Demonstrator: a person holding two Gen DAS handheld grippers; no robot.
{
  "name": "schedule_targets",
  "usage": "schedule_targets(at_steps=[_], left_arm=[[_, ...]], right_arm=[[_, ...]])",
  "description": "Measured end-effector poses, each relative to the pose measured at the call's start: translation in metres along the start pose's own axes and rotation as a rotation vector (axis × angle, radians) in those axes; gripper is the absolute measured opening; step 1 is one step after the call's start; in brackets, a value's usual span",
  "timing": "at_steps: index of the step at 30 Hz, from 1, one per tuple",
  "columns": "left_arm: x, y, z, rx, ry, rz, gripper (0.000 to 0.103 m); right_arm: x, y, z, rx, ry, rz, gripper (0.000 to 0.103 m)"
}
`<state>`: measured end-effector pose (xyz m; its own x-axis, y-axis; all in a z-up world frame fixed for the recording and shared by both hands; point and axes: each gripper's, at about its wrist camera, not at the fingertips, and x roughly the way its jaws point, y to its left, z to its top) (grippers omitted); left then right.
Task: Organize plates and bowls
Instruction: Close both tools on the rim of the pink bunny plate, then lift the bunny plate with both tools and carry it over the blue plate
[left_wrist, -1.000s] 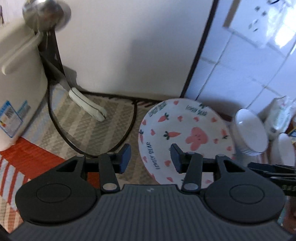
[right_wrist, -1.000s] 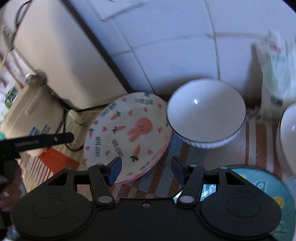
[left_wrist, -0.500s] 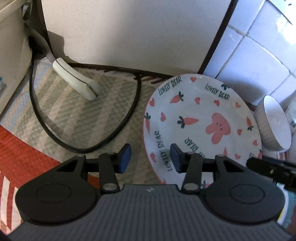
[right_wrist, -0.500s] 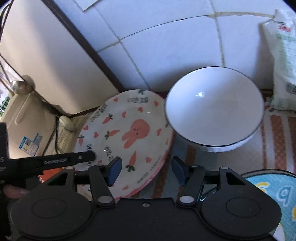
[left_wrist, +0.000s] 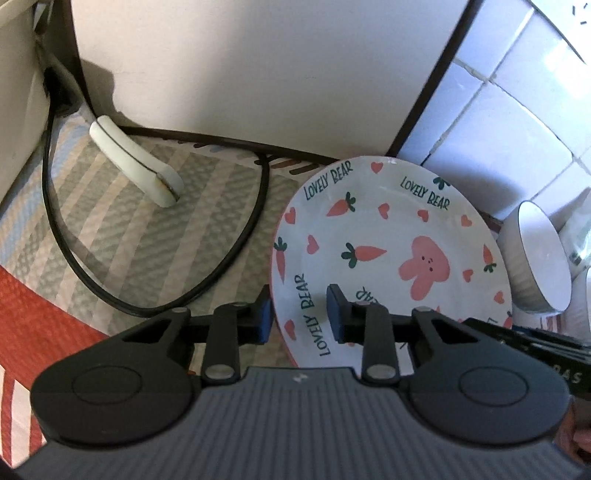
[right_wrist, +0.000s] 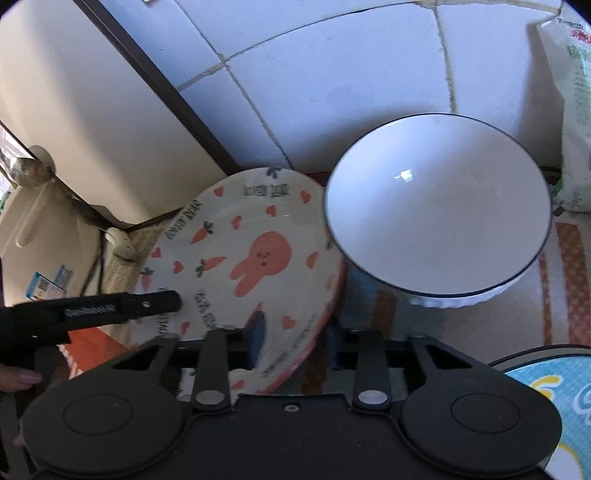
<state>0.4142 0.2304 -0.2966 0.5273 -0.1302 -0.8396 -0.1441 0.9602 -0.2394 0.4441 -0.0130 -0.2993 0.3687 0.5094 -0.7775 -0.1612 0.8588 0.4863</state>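
Two grippers are shown straddling opposite edges of one round white ceramic plate printed with pink rabbit, carrots and hearts (left_wrist: 391, 251), which lies on a striped woven cloth (left_wrist: 122, 236) close against the wall. The left gripper (left_wrist: 300, 314) is seen spread wide, one blue pad outside the plate's left rim and the other over its face; nothing is clamped. The right gripper (right_wrist: 295, 334) is likewise spread, its left pad over the plate's face and its right finger beyond the plate's right rim (contact cannot be judged from either view). A white ribbed ceramic bowl with a dark rim line (right_wrist: 439, 229) stands just beside the plate, its rim appearing to overlap the plate's edge. A black power cord (left_wrist: 236, 251) loops over the cloth to the plate's left.

Risk is judged as follows: if either pair of fingers is closed on only the shallow rim, the glazed plate could slip or tilt; if the plate is lifted carelessly, the adjacent bowl could be knocked; uneven pulls by the two grippers could twist the plate free.
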Motion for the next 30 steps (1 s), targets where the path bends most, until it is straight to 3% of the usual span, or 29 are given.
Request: schedule_targets(at_steps=[15, 30], left_arm=[[-0.003, -0.003, 0.002, -0.013, 0.010, 0.023, 0.028], [-0.063, -0.010, -0.012, 0.053, 0.014, 0.051, 0.026]], right_arm=[[-0.001, 0.000, 0.004, 0.010, 0.022, -0.025, 0.022], [-0.048, 0.013, 0.000, -0.021, 0.048, 0.030, 0.022]])
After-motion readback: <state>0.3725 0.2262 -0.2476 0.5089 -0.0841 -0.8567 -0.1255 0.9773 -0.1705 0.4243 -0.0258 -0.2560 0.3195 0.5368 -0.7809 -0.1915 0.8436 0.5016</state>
